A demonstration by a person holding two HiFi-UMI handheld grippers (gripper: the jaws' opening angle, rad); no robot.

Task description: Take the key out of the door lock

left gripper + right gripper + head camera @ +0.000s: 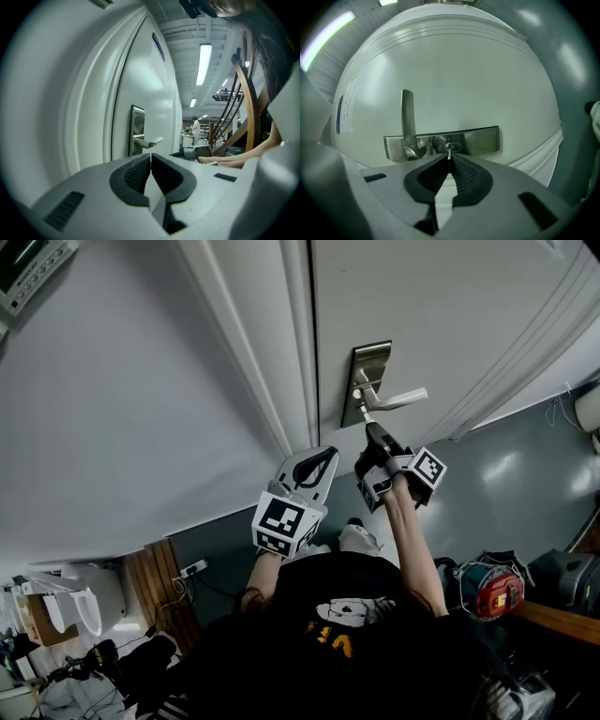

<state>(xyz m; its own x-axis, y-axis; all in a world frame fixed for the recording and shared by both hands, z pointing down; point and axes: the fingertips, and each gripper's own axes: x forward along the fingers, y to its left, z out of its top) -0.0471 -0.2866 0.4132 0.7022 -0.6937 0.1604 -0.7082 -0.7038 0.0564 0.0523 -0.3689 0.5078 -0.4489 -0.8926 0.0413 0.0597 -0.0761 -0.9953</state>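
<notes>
Evidently the grasp is made and the withdrawal is what remains: in the right gripper view the right gripper (pixel 449 162) has its ribbed pads pinched together on the key (pixel 449 151). The key's blade sits in the cylinder of the steel lock plate (pixel 480 139), just beside the lever handle (pixel 408 119) on the pale door (pixel 454 75). The next move likely calls for a straight pull back along the key's own line, with no twist or sideways lean, so the blade does not bind. From the head view, the right forearm (pixel 413 540) reaches up and forward to the lock. The left gripper (pixel 150 157) hangs just beside it, near the door edge, jaws pressed together on nothing.
</notes>
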